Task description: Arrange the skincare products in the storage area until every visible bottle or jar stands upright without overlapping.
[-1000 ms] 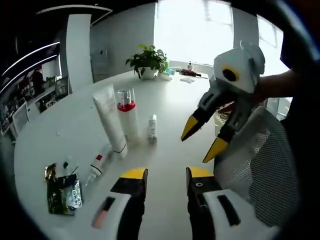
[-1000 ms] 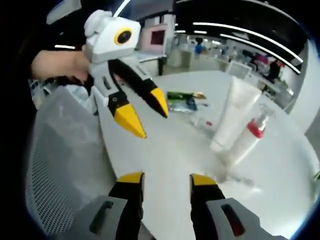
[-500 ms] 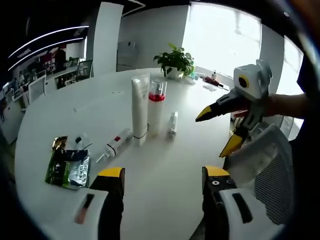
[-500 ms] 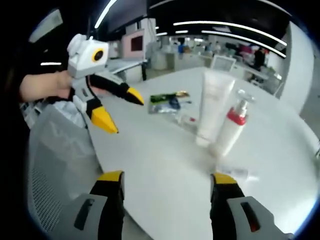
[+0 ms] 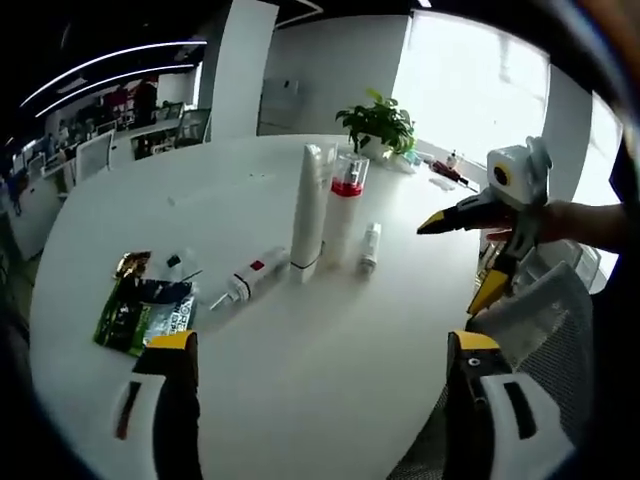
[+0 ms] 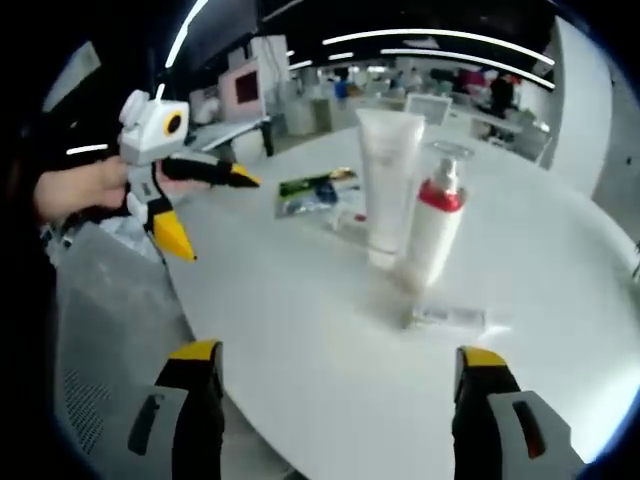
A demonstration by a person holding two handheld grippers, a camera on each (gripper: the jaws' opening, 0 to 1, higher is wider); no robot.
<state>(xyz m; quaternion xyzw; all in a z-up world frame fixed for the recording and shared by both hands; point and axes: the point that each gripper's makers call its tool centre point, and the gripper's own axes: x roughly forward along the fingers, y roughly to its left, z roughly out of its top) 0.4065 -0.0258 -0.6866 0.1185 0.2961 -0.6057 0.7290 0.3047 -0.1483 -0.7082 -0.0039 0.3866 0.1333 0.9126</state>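
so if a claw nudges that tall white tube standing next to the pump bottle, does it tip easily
Probably yes. The tall white tube stands on its narrow cap end with the wider end up, so it looks top-heavy. It stands close beside the pump bottle, so a push that way could topple both. Its soft-looking body may dent when squeezed.

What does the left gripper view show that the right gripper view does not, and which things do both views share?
Left gripper view alone: a potted plant at the table's far side, by a bright window.

Right gripper view alone: an office background with ceiling light strips and a pink screen.

Both: the upright white tube, the upright red-collared pump bottle, a small lying tube and the green sachets.
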